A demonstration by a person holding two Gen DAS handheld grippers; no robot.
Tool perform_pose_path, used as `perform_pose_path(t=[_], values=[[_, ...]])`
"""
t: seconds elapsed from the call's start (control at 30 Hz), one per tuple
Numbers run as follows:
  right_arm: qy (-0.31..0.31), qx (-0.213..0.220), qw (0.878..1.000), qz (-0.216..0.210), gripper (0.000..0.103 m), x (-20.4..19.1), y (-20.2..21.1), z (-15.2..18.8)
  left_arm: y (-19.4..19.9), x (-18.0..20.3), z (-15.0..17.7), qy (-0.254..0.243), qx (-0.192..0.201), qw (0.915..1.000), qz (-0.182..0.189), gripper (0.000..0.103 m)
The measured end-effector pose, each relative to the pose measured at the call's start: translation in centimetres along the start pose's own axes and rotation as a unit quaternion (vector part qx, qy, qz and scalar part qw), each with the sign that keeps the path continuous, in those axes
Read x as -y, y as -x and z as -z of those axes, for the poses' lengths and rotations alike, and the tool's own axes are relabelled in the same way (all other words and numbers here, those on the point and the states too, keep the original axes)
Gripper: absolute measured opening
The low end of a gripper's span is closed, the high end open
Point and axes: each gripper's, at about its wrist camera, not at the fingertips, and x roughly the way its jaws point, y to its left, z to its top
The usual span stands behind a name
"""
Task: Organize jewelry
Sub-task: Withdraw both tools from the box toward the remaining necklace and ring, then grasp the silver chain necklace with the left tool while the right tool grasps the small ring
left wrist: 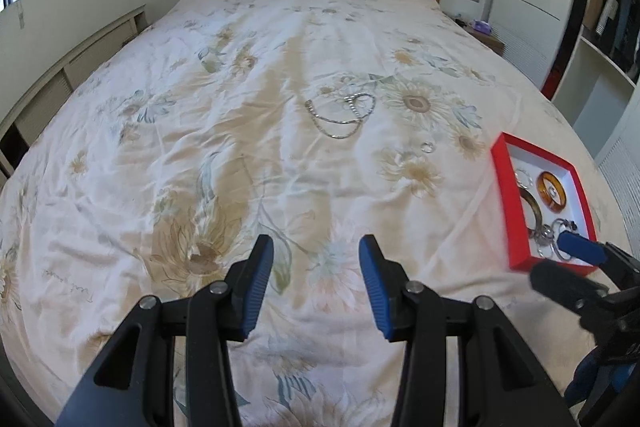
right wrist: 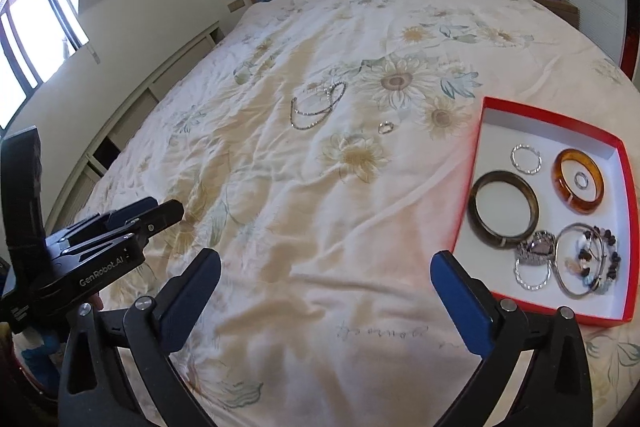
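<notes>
With both the left tongs (left wrist: 316, 283) and right tongs (right wrist: 326, 303) gaping and empty, the chain (right wrist: 316, 103) and small ring (right wrist: 385, 127) lay farther up the bed, left of the red box (right wrist: 486, 147), probably wanting a low, gentle pinch.

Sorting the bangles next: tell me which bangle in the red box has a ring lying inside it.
The translucent amber bangle, at the box's far right; a small silver ring lies inside it. The dark brown bangle encloses nothing.
</notes>
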Motion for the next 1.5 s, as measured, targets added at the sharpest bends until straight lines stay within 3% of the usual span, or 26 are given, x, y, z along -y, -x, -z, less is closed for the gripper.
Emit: perform_pose_path(t=[0.37,0.53,0.77,0.9,1.07,1.27,1.5], values=[[0.013,0.026,0.999,0.024,0.103,-0.3,-1.0,-2.7,-3.2,-3.5,-2.2,0.024,-0.006,0.9997,0.004,0.043],[0.017,0.018,0.999,0.027,0.103,-0.3,-2.7,-4.6,-5.4,-3.8,-4.3,0.016,-0.006,0.9998,0.012,0.050],[0.012,0.011,0.999,0.035,0.103,0.8,-6.1,-7.5,-8.9,-3.3,-7.2,0.008,-0.009,0.9970,0.077,0.053],[0.005,0.006,0.999,0.039,0.103,1.8,-8.3,-8.8,-10.8,-3.1,-8.4,0.015,-0.010,0.9909,0.133,0.055],[-0.020,-0.010,0.999,0.041,0.102,3.4,-11.1,-10.0,-13.6,-1.9,-10.2,-0.019,-0.006,0.9893,0.144,0.055],[-0.024,-0.023,0.998,0.053,0.078,4.9,-14.1,-11.6,-17.5,0.4,-12.8,-0.068,-0.012,0.9827,0.172,0.054],[-0.018,-0.050,0.997,0.061,0.061,5.7,-17.1,-12.5,-21.7,2.4,-13.5,-0.109,-0.028,0.9767,0.183,0.053]])
